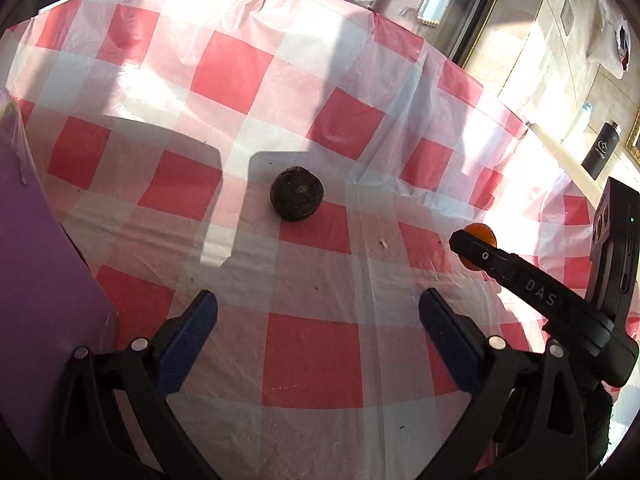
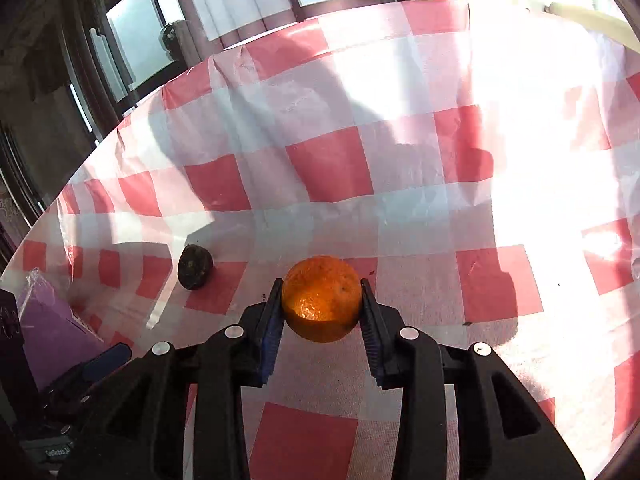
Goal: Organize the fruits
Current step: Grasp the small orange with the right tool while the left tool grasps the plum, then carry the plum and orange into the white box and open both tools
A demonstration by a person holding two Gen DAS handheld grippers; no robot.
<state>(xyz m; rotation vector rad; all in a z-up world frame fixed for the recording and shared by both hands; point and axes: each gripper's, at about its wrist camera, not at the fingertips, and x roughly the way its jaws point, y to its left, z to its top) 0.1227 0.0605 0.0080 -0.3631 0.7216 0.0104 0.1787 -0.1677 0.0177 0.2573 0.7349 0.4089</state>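
The right hand-held gripper [image 2: 322, 306] pinches an orange [image 2: 321, 298] between its two pads, one on each flank near the fruit's widest part, and the fruit looks to be held clear of the checked cloth [image 2: 400, 208] on the worktop, though how far off cannot be told. The left hand-held gripper [image 1: 318, 320] is spread wide with nothing between its fingers, aimed at a dark round fruit [image 1: 297, 193] that sits alone on the cloth well ahead of it. The step in hand appears to be carrying the orange to wherever the fruits are gathered, perhaps the purple box [image 1: 44, 280] at the left. To do it well, I would keep the squeeze steady and light, since the skin is smooth and round and could roll out of flat pads, keep the fingers level during travel, and lower the fruit until it rests before letting go. The cloth is thin, creased plastic, so dragging across it risks bunching. The right wrist view shows the grip itself, with both pads touching the peel, and the dark fruit off to the left. The left wrist view shows only a sliver of orange behind the other tool's finger, but gives the dark fruit head-on and more of the box.
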